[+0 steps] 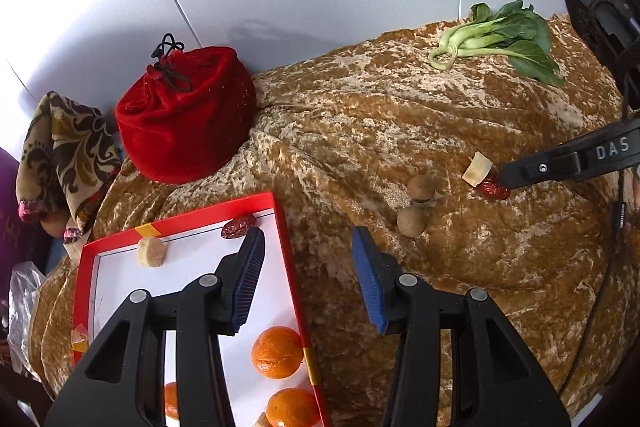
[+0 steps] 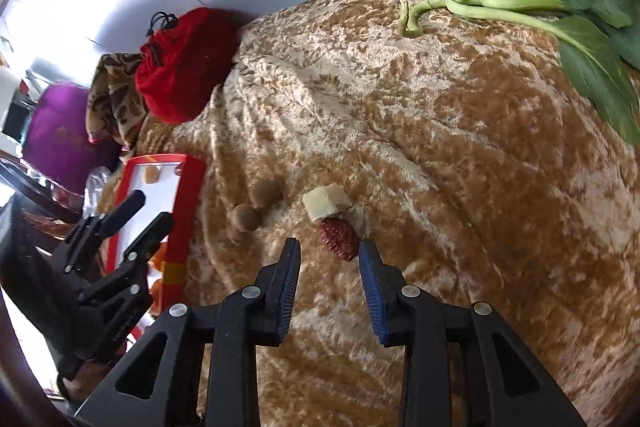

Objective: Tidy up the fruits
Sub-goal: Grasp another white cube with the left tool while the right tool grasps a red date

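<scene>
Right gripper (image 2: pixel 329 253) fingers spread wide, hovering just short of the red date (image 2: pixel 339 238) on the gold velvet cloth (image 2: pixel 460 167) — date touching a pale fruit chunk (image 2: pixel 325 205), two brown longans (image 2: pixel 256 205) near. Left gripper (image 1: pixel 308 247) also parted, empty, over the red tray's rim (image 1: pixel 294 267); oranges (image 1: pixel 277 351) already inside. Date likely light, wrinkled, slightly soft — pinch across its narrow middle, gently. Soft cloth may give underneath; neighbouring chunk could get nudged.
</scene>
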A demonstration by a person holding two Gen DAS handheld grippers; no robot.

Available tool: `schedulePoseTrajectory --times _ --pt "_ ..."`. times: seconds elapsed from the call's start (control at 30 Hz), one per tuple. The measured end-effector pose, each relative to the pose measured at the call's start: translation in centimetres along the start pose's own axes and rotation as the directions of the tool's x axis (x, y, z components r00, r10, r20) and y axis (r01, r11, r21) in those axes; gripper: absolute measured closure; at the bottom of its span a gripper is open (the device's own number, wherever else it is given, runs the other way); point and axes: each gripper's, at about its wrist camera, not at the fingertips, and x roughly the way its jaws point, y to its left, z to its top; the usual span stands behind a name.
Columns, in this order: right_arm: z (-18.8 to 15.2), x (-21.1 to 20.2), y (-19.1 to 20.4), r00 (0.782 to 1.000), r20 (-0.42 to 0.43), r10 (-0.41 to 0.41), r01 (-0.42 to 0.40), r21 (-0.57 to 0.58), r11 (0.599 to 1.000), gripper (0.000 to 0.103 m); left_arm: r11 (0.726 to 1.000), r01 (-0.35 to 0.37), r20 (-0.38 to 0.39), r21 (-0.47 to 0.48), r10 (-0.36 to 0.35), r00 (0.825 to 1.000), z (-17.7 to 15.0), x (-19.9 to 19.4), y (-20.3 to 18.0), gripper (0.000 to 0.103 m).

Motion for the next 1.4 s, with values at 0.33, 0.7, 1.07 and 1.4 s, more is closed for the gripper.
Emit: schedulePoseTrajectory --times 0.33,0.7,1.07,1.4 --pt "1.0 2.8 0.2 0.999 -0.013 -0.036 0.036 -0.009 0.999 0.070 1.000 0.017 0.007 0.023 -0.017 1.000 -0.3 -0.4 -0.1 0.059" --pt "-0.1 3.1 0.8 0.994 -0.055 -0.090 0.088 -0.039 0.995 0.083 0.992 0.114 0.059 0.057 -0.117 0.991 0.6 -0.9 -2.3 0.059" --pt "0.2 -2.3 -6.9 1.000 -0.016 -0.024 0.027 0.198 0.980 0.083 0.959 0.226 0.028 0.168 -0.234 0.972 3.8 1.7 -9.4 0.059" --pt "1.0 -1.9 -7.2 1.000 -0.029 0.006 0.000 0.220 0.976 0.083 0.931 0.269 0.004 0.246 -0.278 0.961 4.1 3.0 -11.3 0.059"
